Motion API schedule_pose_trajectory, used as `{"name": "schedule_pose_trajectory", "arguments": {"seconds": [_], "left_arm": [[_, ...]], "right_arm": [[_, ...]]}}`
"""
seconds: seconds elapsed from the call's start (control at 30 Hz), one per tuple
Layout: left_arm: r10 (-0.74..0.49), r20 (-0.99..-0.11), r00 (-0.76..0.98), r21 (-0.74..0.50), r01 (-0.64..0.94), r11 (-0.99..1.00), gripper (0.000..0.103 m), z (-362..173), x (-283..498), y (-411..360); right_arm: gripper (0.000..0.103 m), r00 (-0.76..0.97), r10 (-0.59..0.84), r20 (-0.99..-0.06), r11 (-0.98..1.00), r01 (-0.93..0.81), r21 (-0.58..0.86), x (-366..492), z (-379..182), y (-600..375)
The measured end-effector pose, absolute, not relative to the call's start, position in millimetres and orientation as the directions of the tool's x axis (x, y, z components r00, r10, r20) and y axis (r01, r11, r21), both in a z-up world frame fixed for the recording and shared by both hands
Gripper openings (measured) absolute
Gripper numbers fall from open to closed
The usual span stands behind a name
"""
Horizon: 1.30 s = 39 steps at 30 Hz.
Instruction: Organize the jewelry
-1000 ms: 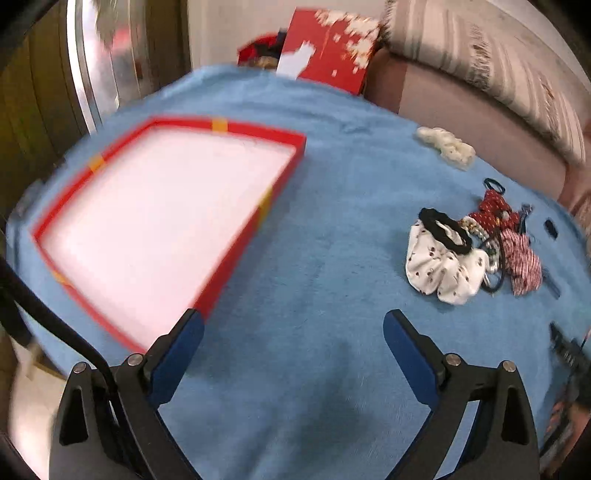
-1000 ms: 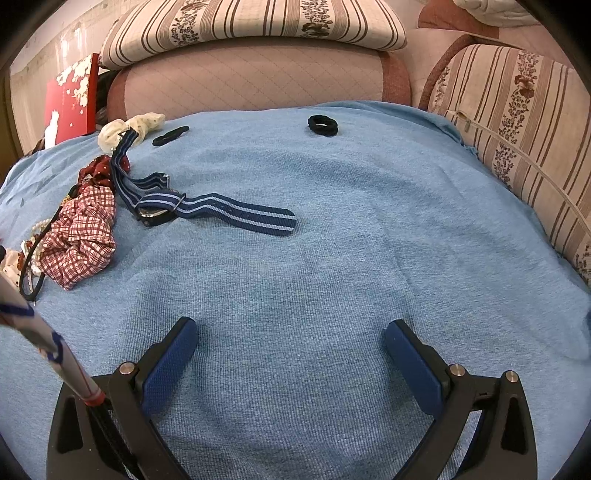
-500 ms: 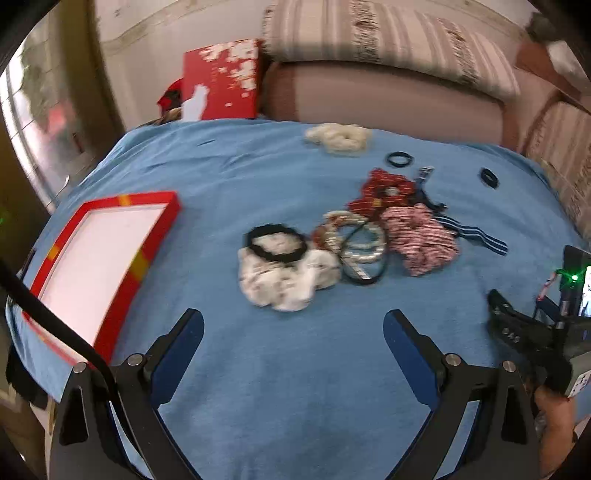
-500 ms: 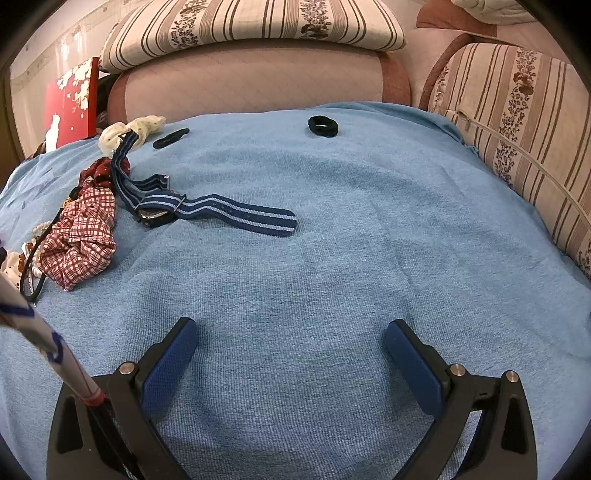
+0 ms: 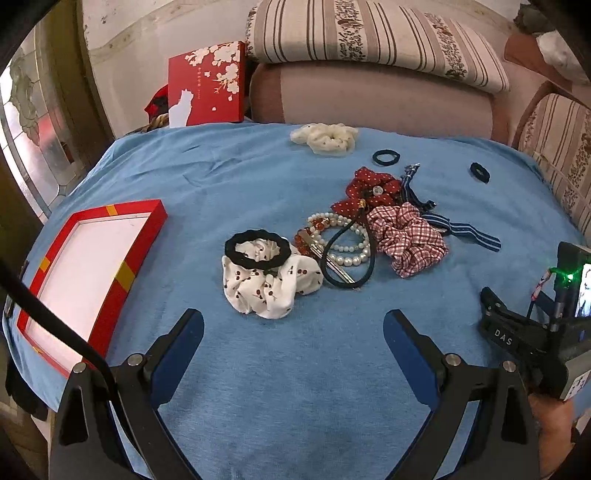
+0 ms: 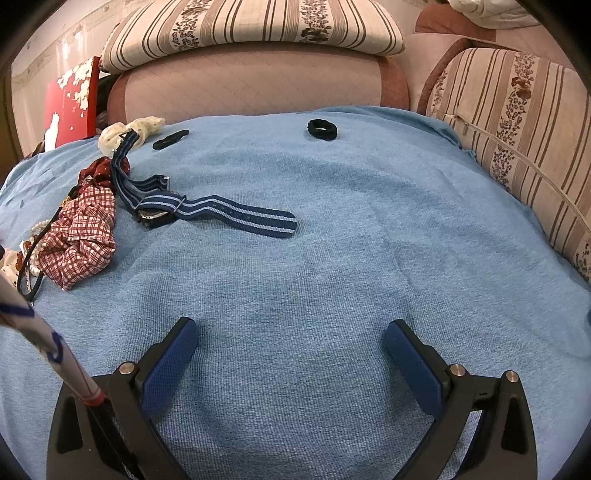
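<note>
I noted the cherry-print scrunchie [image 5: 269,284] just ahead of my left gripper [image 5: 293,334], both it and the right gripper [image 6: 290,345] hovering wide open, empty.

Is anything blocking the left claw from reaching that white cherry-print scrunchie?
Nothing visible does. The left claw is open, with only bare blue cloth between it and the cherry-print scrunchie.

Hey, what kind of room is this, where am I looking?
Probably a home living room: a sofa with striped cushions sits behind a blue cloth spread with hair ties and bracelets.
</note>
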<state>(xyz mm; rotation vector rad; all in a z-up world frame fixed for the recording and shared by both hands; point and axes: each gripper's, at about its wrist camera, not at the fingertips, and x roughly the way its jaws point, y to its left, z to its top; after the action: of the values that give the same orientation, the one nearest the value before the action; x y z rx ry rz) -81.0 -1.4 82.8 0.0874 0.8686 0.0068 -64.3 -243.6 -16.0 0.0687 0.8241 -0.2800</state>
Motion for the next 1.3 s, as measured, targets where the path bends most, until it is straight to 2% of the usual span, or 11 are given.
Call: {"name": "schedule_pose_trajectory", "arguments": {"seconds": [0.4,0.7,0.93,0.97,1.03,1.13,1.2,1.3], "left_arm": [[0.089,-0.752,0.653,0.046,-0.083,0.995,0.098,102.9,-124.1,57.1],[0.132,-0.726,0.675,0.008,-0.184,0.983,0.098,127.9,-170.2,115.7],[0.150,-0.693,0.705,0.019,-0.190,0.982,0.098,135.9,-192.7,128.5],[0.153,-0.690,0.707,0.024,-0.190,0.982,0.098,136.2,-194.1,129.2],[0.158,-0.686,0.710,0.031,-0.189,0.982,0.098,137.1,-197.3,131.2],[0.155,-0.682,0.715,0.029,-0.185,0.982,0.098,137.7,-201.1,134.2],[0.145,-0.680,0.718,0.021,-0.179,0.984,0.098,138.1,-202.8,135.5],[0.137,-0.672,0.728,0.010,-0.177,0.984,0.098,138.4,-207.0,136.7]], "right_arm": [[0.103,0.630,-0.206,-0.749,0.963,0.267,-0.040,-59.6,-14.0,-246.6],[0.103,0.472,-0.138,-0.871,0.956,0.295,0.009,-71.4,-4.1,-241.4],[0.103,0.549,-0.154,-0.822,0.970,0.243,-0.019,-118.5,-3.1,-222.7],[0.101,0.547,-0.156,-0.822,0.969,0.246,-0.020,-124.0,-1.4,-220.8],[0.092,0.551,-0.147,-0.821,0.970,0.245,-0.009,-134.1,6.6,-217.3],[0.089,0.592,-0.121,-0.797,0.973,0.231,0.024,-148.1,32.0,-204.2],[0.089,0.642,-0.110,-0.759,0.977,0.211,0.038,-159.0,51.6,-192.2],[0.089,0.775,-0.103,-0.624,0.987,0.159,0.035,-182.4,82.1,-167.2]]}}
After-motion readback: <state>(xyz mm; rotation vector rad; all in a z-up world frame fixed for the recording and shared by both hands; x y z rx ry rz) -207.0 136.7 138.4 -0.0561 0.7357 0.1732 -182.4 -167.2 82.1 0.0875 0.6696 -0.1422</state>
